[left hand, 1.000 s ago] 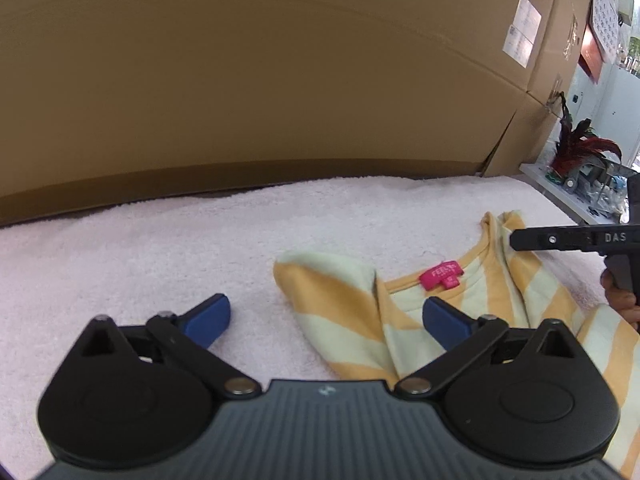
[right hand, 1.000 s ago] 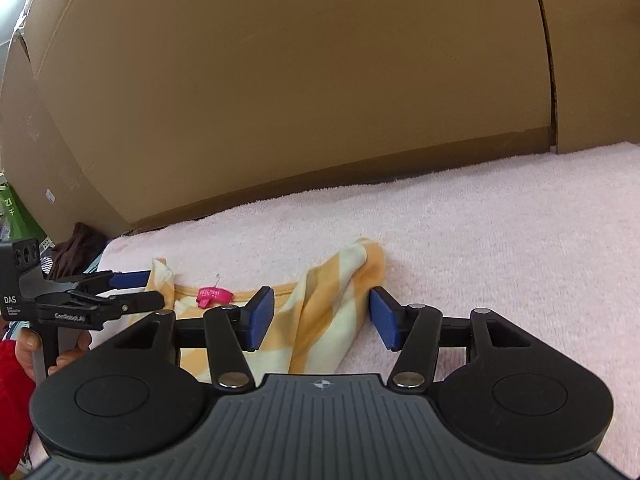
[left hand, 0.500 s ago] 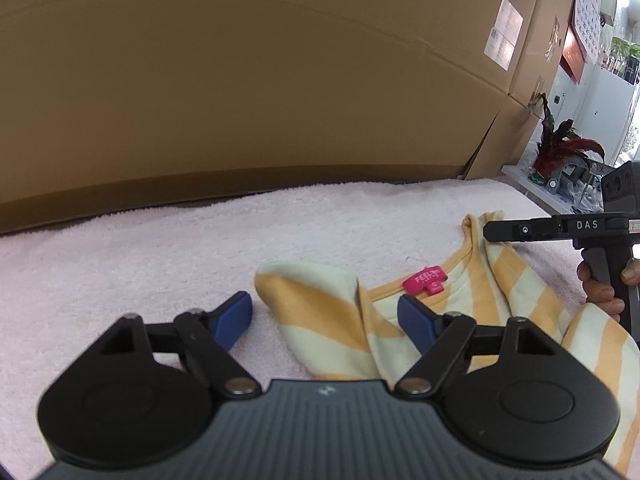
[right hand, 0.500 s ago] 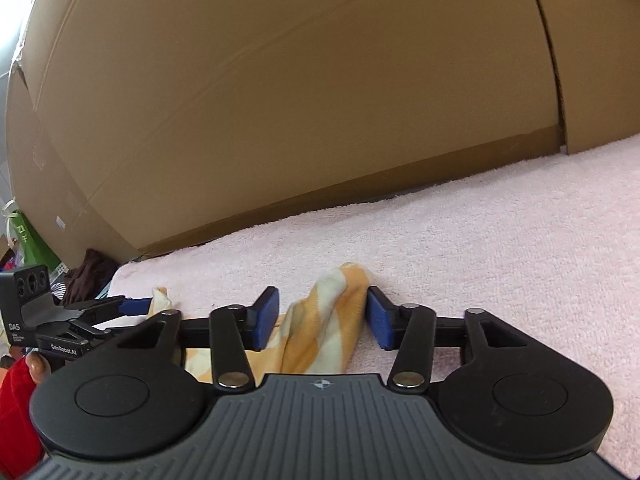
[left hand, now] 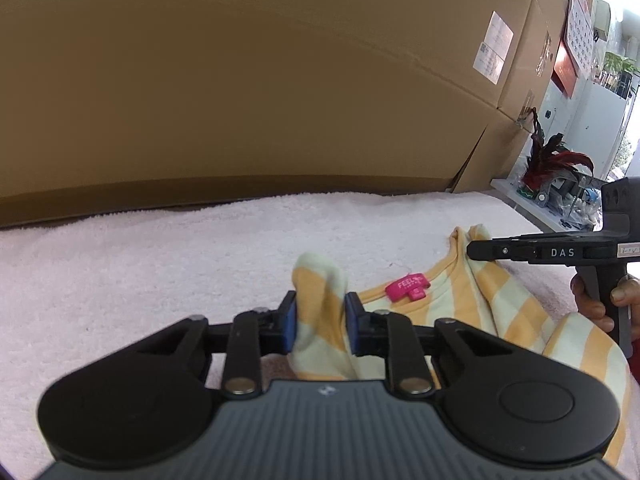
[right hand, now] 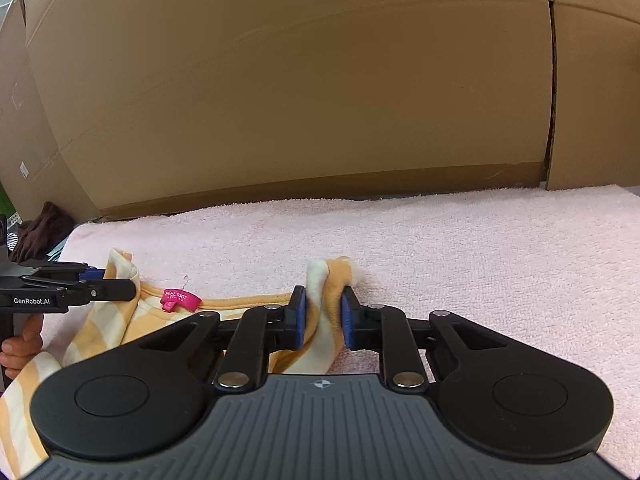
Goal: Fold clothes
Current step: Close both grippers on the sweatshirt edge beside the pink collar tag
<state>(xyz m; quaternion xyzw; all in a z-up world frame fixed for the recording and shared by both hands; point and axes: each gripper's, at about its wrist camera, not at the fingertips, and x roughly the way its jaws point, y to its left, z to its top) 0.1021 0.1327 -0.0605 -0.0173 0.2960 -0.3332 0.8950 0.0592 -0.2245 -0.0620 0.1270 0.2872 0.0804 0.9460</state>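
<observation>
A yellow-and-cream striped shirt [left hand: 516, 312] with a pink neck label [left hand: 406, 286] lies on a pale pink towel [left hand: 160, 264]. My left gripper [left hand: 320, 320] is closing; its blue pads pinch a bunched shoulder of the shirt. My right gripper [right hand: 323, 316] is closing too, its pads pressing the other shoulder fold [right hand: 326, 280]. The shirt [right hand: 108, 320] and label [right hand: 180, 299] also show in the right wrist view. Each gripper appears in the other's view: the right gripper [left hand: 476, 249] at the far shoulder, the left gripper [right hand: 130, 289] at its shoulder.
Large cardboard boxes [left hand: 280, 80] form a wall behind the towel [right hand: 500, 260]. A red-leaved plant [left hand: 556, 160] and clutter stand on a shelf at the right. A dark cloth [right hand: 38, 228] lies off the towel's left end. A hand [left hand: 600, 304] holds the right tool.
Both grippers' jaws have closed from wide apart onto the shirt's two shoulders, bunching the fabric into upright folds between the pads. Neither hand has shifted much.
</observation>
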